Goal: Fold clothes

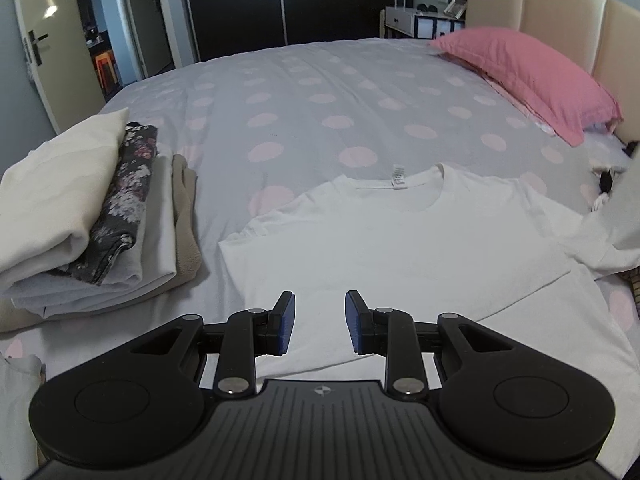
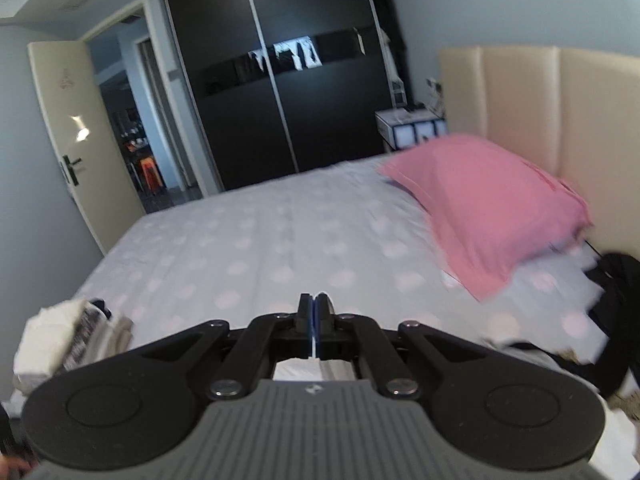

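One white T-shirt (image 1: 400, 240) is laid flat on the bed (image 1: 320, 92), collar away from the left wrist camera, with a diagonal edge running across its lower right part, judged to be a first fold begun. A white fabric mass (image 1: 616, 236) is seen raised at the right edge of that view; whether it belongs to the T-shirt cannot be told. The left gripper (image 1: 320, 320) hangs over the near hem with fingers parted and nothing between them. The right gripper (image 2: 315, 312) is clenched; a thin white strip is seen at the pad line and white cloth shows below through the linkage, so a pinch on fabric is judged likely but cannot be confirmed, the view being blurred. Done so far: one stack (image 1: 92, 216) of folded items at the left of the bed, four layers counted (cream, dark floral, pale grey, beige), a possible fifth at the bottom being unclear. Left to do, as judged: the T-shirt's folds, and the unfolded dark and light clothes (image 2: 612, 292) heaped below the pillow (image 1: 528, 80), number indeterminate. Other counts: one pillow, one headboard (image 1: 560, 16), two grippers.
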